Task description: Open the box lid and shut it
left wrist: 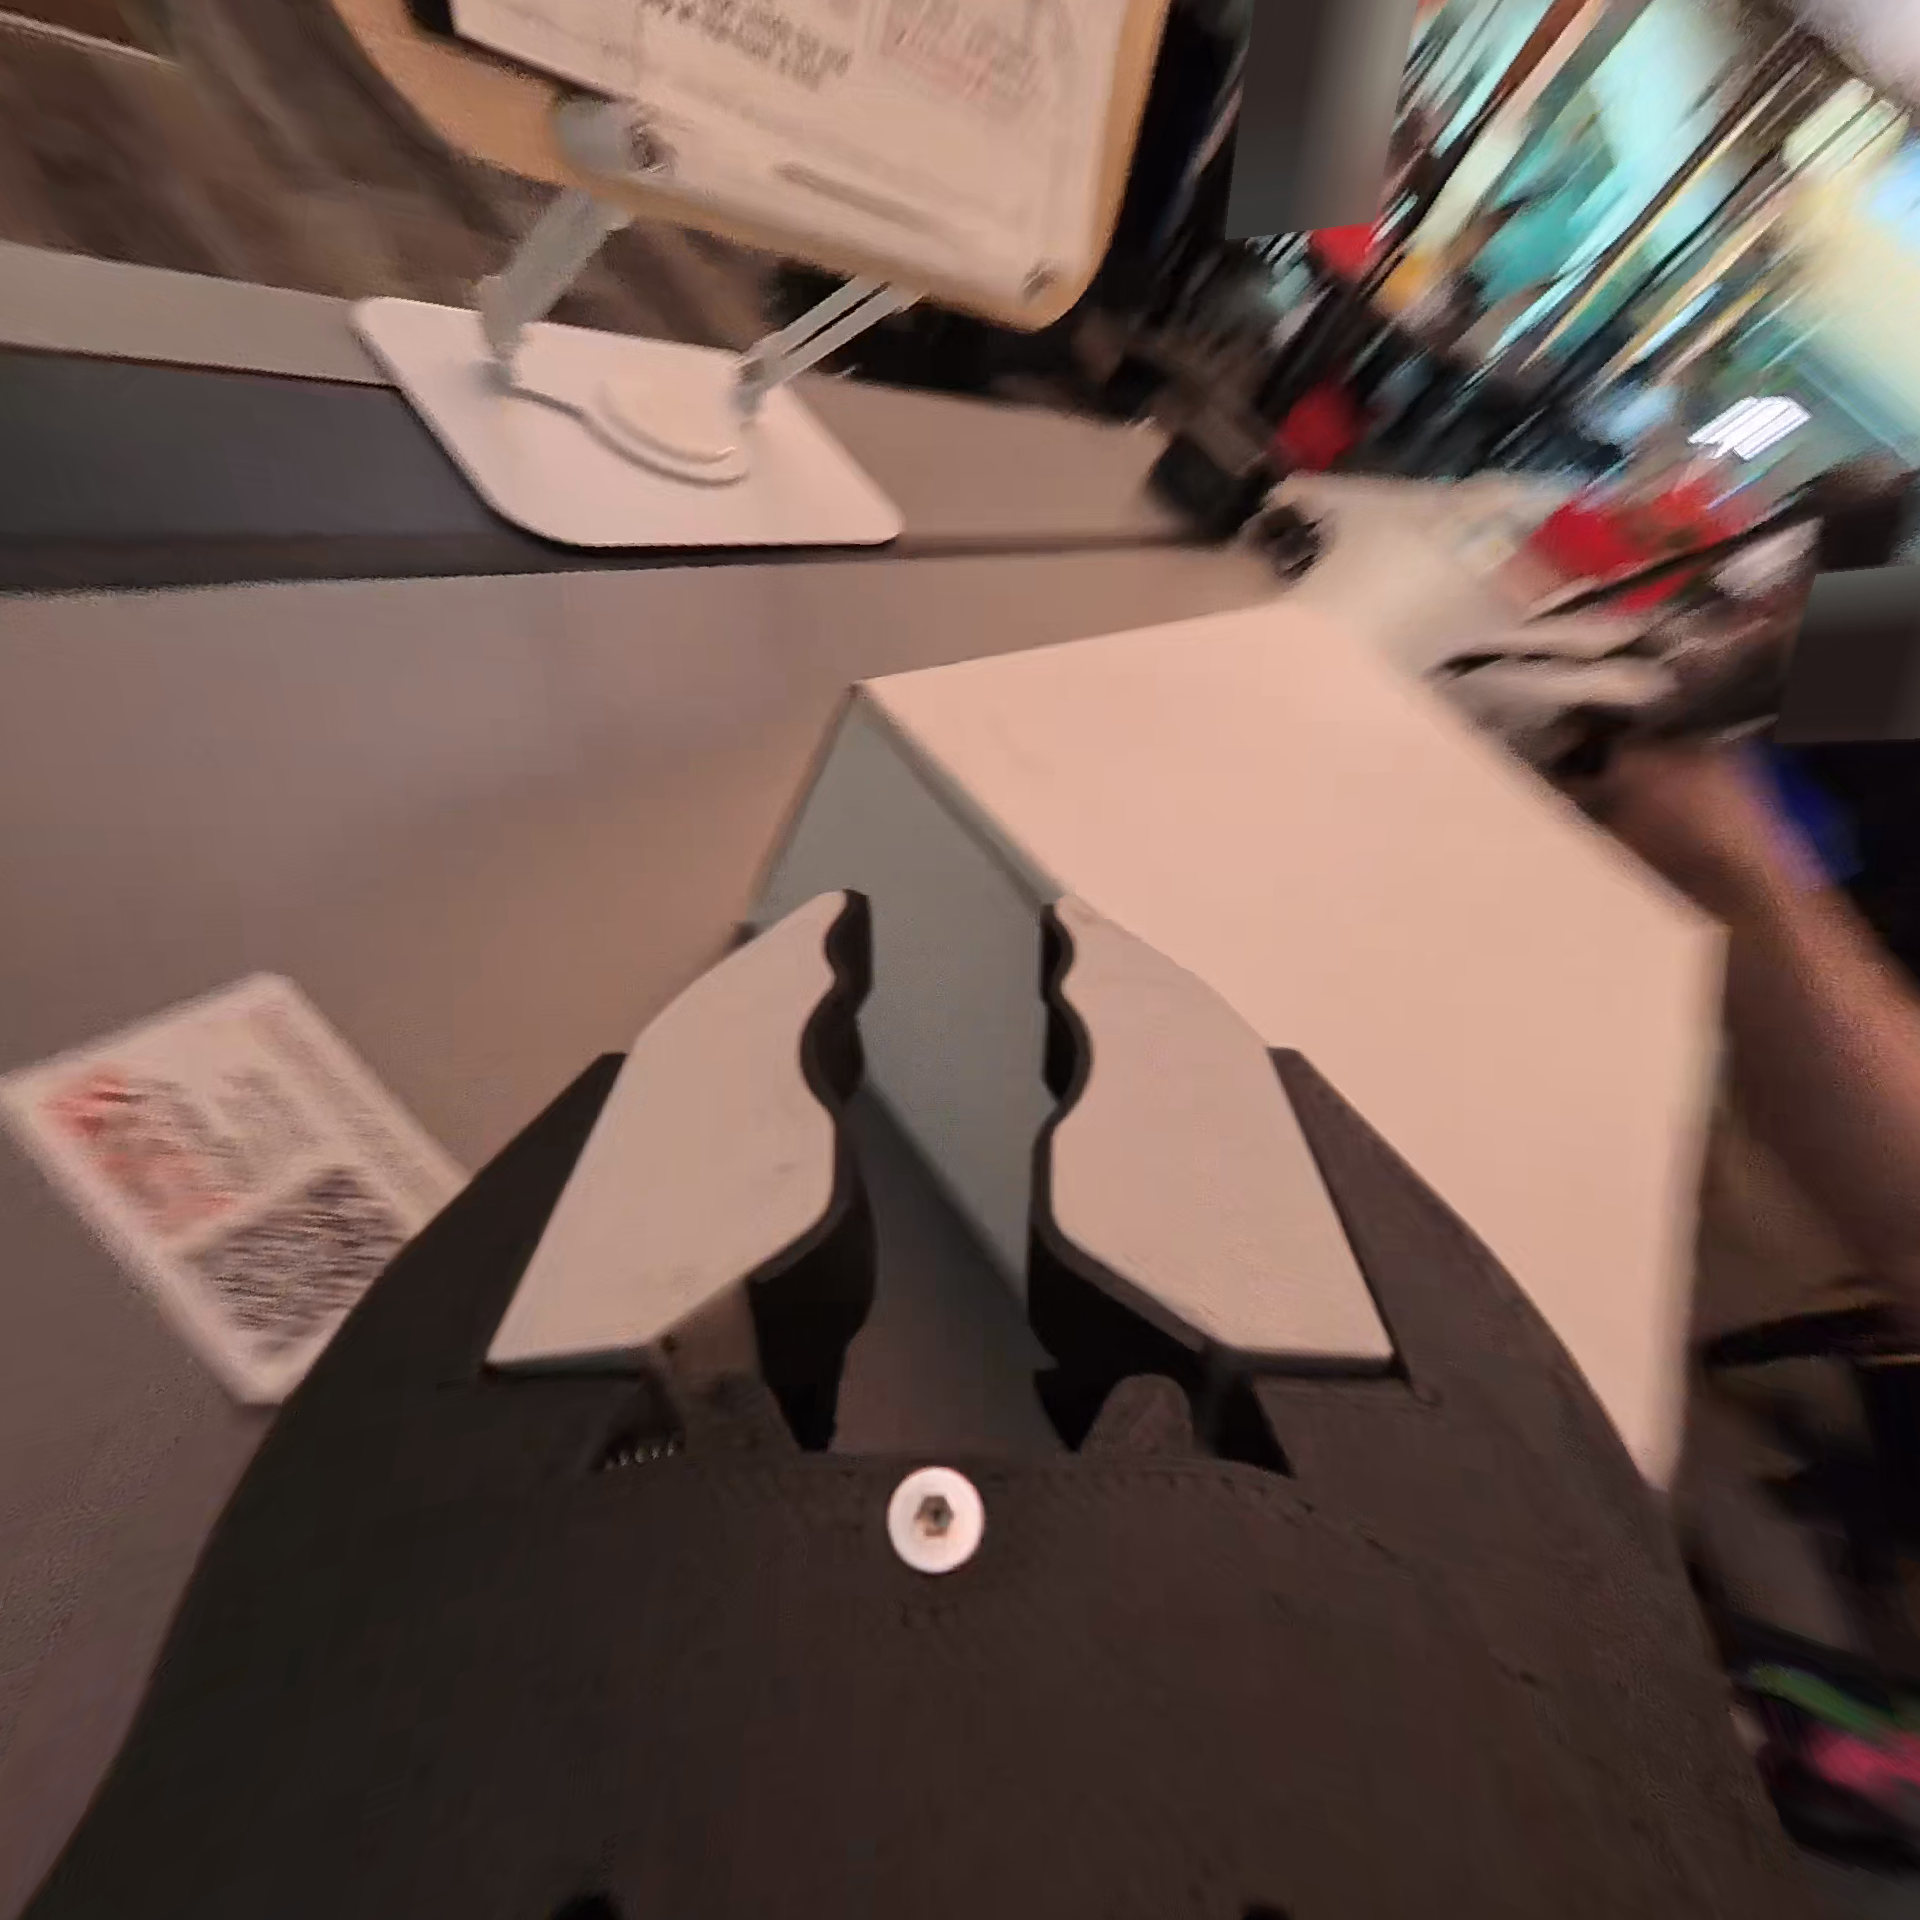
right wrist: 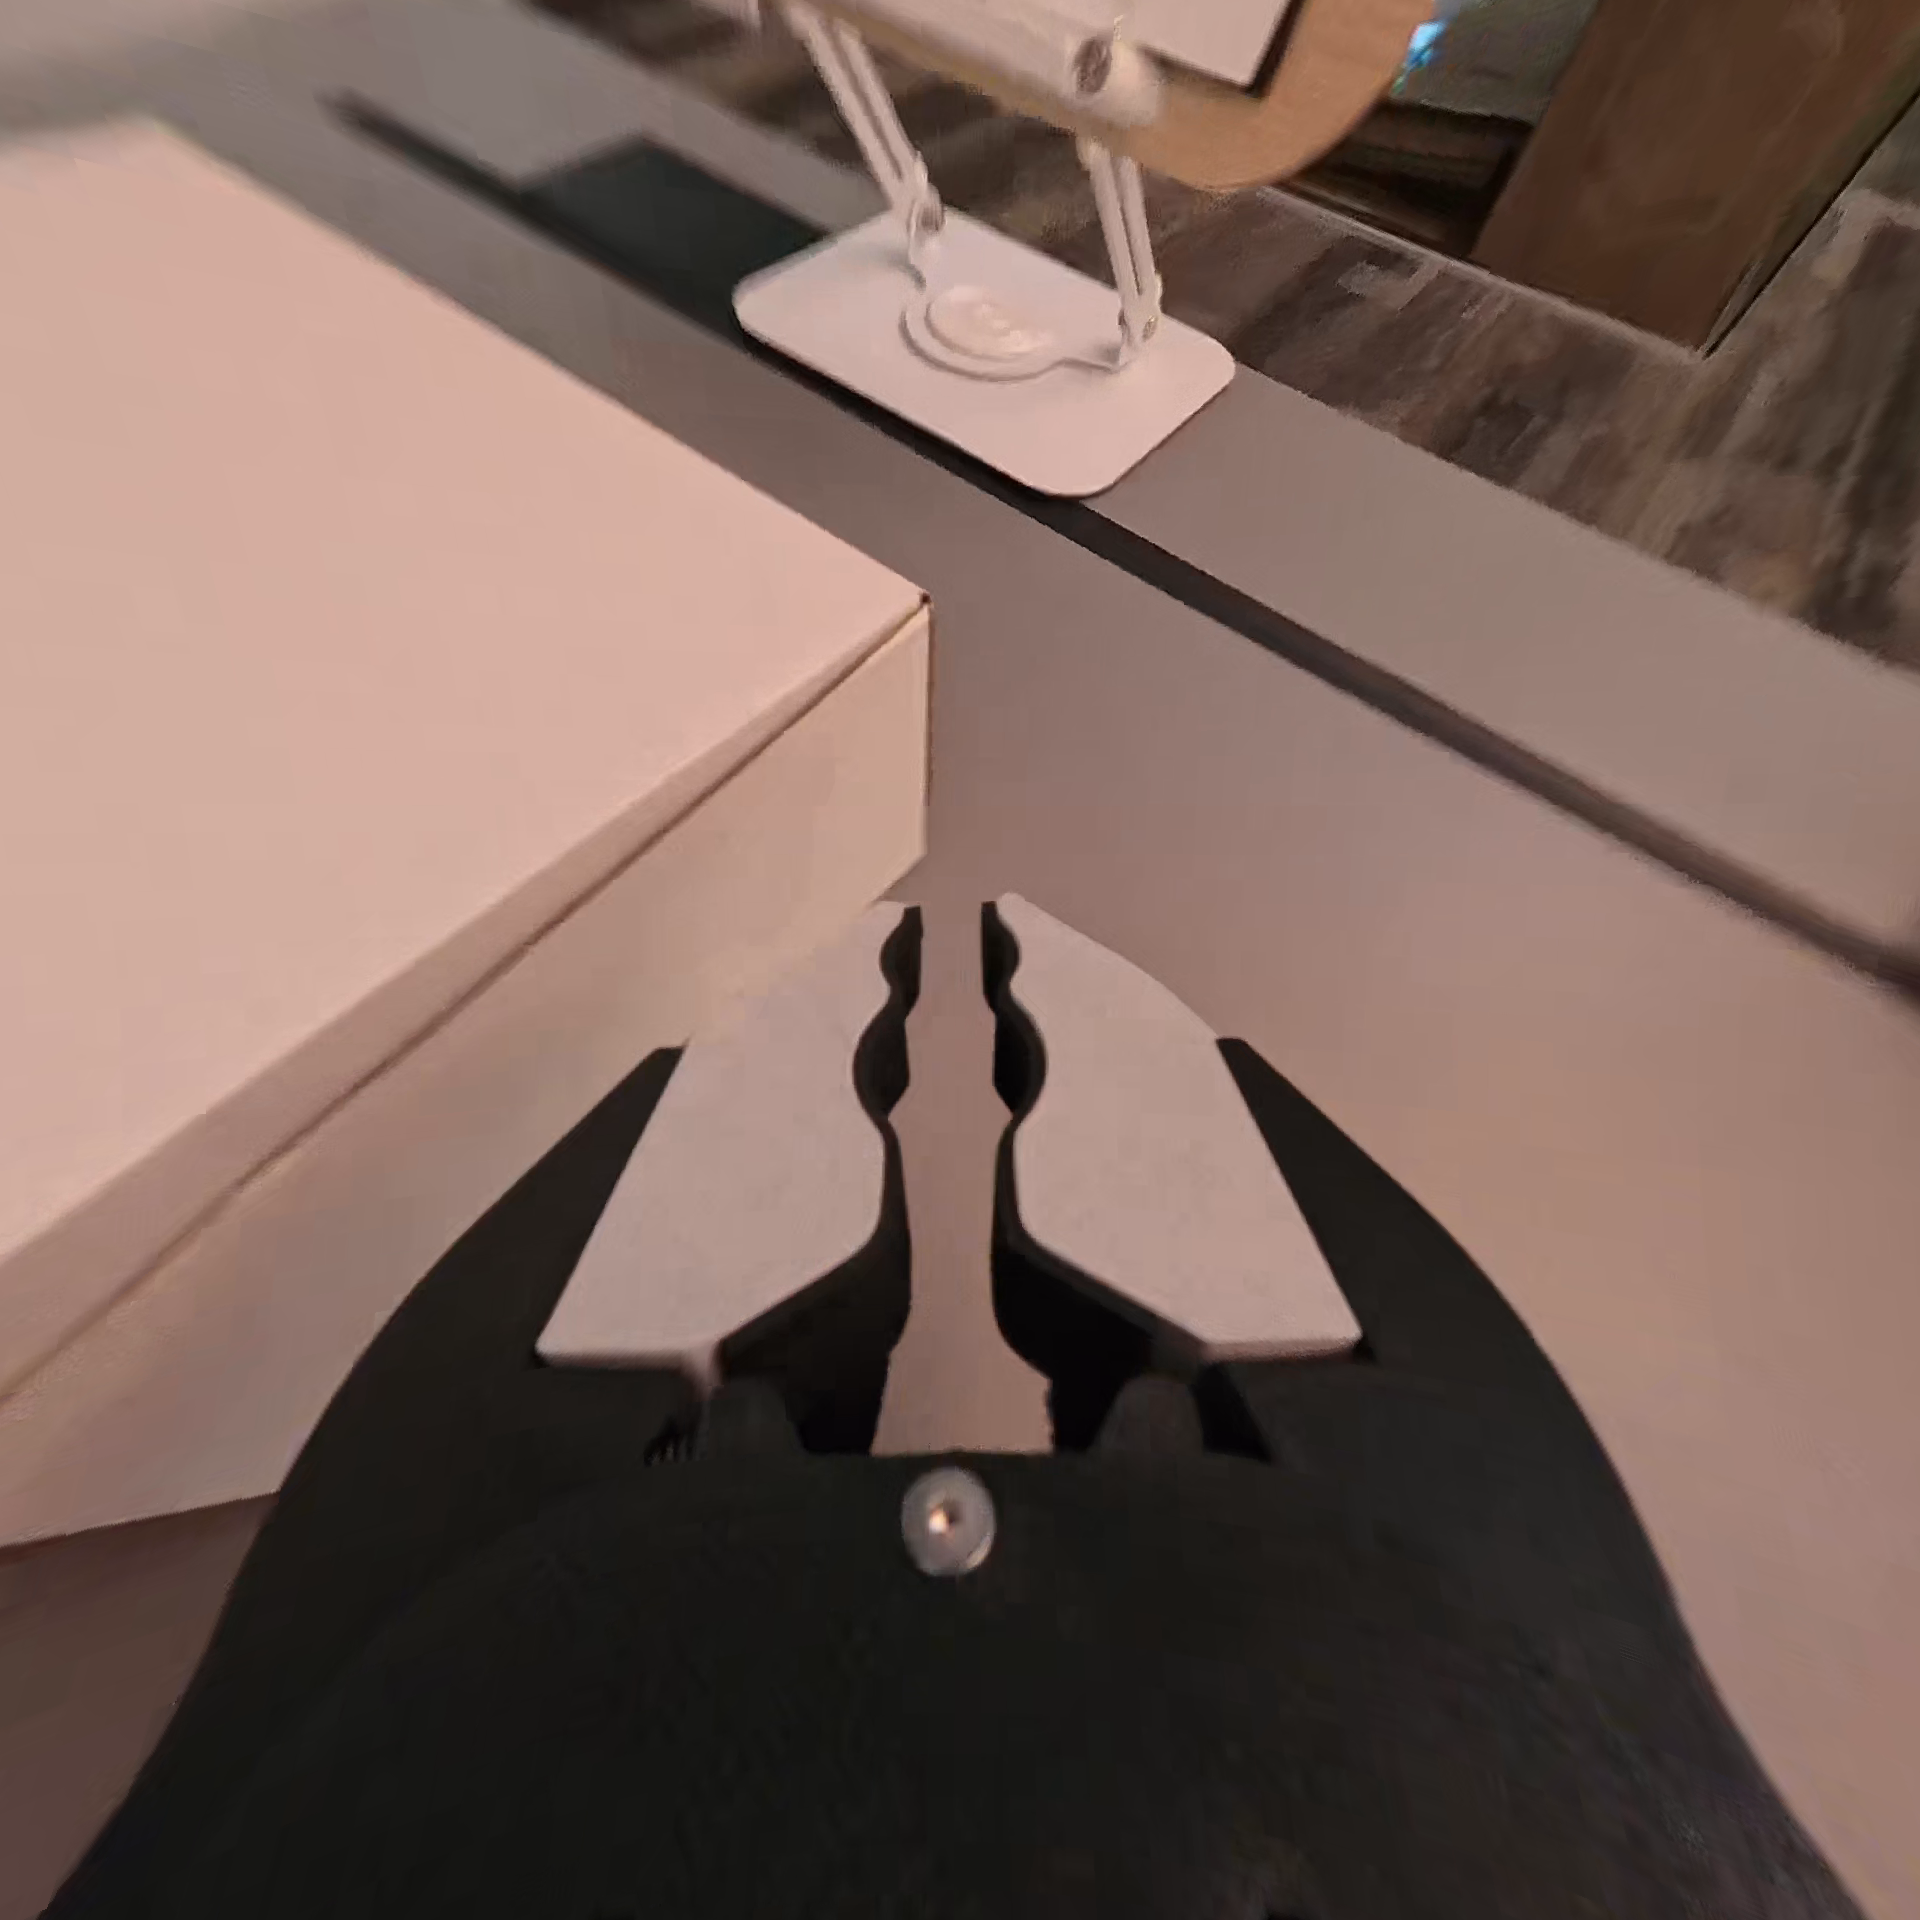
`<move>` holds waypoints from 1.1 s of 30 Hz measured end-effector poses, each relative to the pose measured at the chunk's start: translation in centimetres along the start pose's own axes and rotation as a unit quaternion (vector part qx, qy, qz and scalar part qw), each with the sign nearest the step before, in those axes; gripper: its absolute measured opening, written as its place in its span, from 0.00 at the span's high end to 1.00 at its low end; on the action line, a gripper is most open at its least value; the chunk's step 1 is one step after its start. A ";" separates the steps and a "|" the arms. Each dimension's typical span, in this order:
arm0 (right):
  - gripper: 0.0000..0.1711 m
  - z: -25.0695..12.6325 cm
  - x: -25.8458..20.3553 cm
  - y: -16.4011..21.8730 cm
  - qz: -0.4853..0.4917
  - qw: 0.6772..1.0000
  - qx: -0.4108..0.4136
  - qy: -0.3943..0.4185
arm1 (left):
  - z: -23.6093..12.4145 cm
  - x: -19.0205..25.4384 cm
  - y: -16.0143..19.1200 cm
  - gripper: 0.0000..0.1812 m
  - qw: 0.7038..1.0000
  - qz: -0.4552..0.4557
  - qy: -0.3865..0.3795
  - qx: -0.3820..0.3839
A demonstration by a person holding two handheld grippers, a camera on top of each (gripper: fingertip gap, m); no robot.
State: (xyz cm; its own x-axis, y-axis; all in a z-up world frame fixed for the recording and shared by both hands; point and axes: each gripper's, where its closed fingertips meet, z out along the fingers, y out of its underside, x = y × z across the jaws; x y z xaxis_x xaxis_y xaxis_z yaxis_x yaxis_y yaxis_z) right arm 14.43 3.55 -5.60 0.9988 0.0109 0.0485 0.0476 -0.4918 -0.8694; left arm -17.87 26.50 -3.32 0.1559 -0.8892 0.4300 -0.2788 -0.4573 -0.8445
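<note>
The white box (left wrist: 1299, 883) sits on the grey table (left wrist: 416, 779), its lid (right wrist: 364, 520) down, so the contents are hidden. The left gripper (left wrist: 954, 914) is parted with nothing between its fingers, the box's corner at twelve o'clock. The right gripper (right wrist: 951, 914) shows a narrow empty gap, the box at ten o'clock. A card (left wrist: 223, 1174) lies at nine o'clock.

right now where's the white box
The white box lies on the grey table, left of the right claw and ahead of the left claw.
</note>
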 end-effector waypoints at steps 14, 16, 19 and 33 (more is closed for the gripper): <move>0.55 -6.6 -10.6 1.5 0.361 0.882 0.017 -0.302 | -2.8 8.8 4.9 0.52 0.987 -0.102 0.114 -0.052; 0.55 -6.0 -11.2 1.9 0.356 0.885 0.006 -0.301 | -2.6 8.6 5.0 0.53 0.987 -0.103 0.110 -0.050; 0.55 -5.4 -11.7 2.2 0.351 0.886 -0.002 -0.302 | -2.4 8.1 5.8 0.53 0.988 -0.101 0.099 -0.060; 0.56 -4.3 -12.5 4.2 0.336 0.889 -0.036 -0.308 | -1.4 8.3 9.8 0.63 0.979 -0.104 0.129 -0.120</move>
State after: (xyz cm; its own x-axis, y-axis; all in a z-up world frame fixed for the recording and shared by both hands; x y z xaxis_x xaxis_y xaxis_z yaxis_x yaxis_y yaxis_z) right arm 2.08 -2.37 -7.71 0.6208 0.1564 -0.7682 -0.5426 -0.6215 -0.5651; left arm -20.63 14.63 -7.54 -0.0037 -0.7362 0.6768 -0.4867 -0.5899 -0.6443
